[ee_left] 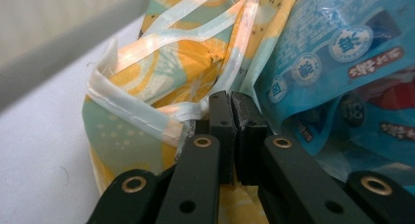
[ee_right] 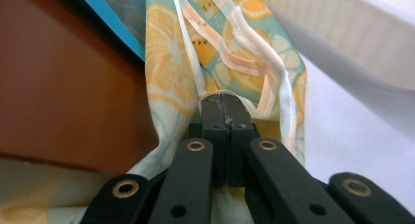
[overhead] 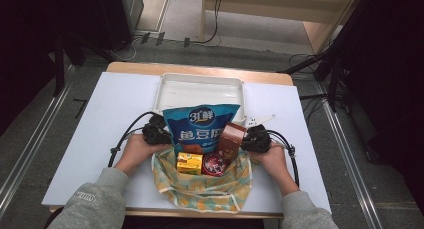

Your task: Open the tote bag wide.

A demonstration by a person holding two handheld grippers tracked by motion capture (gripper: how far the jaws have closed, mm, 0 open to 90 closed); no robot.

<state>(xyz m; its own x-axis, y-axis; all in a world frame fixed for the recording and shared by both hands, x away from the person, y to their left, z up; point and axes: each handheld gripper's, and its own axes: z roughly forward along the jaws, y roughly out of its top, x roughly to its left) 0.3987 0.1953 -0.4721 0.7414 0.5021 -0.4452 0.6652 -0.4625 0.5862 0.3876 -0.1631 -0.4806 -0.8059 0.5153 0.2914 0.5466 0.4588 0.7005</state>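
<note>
Standing over the setup, you get a wooden table with a white sheet over most of its top, sat on grey carpet with cables snaking off behind and a light wood bench further back. A white tray lies at the far middle of the sheet.

Near the front edge there's a lemon-print cloth bag spread open, and it's stuffed: a big blue snack bag standing up at the back, a brown box leaning at its right, a small yellow carton and a round red tin in front.

The left gripper has its jaws pressed together, pinching the bag's edge with the white trim, right beside the blue snack bag. The right gripper is likewise squeezed tight on a fold of the same cloth on the other side, with the brown box just beside it. So the person has each side of the bag's mouth gripped, one hand on each.
</note>
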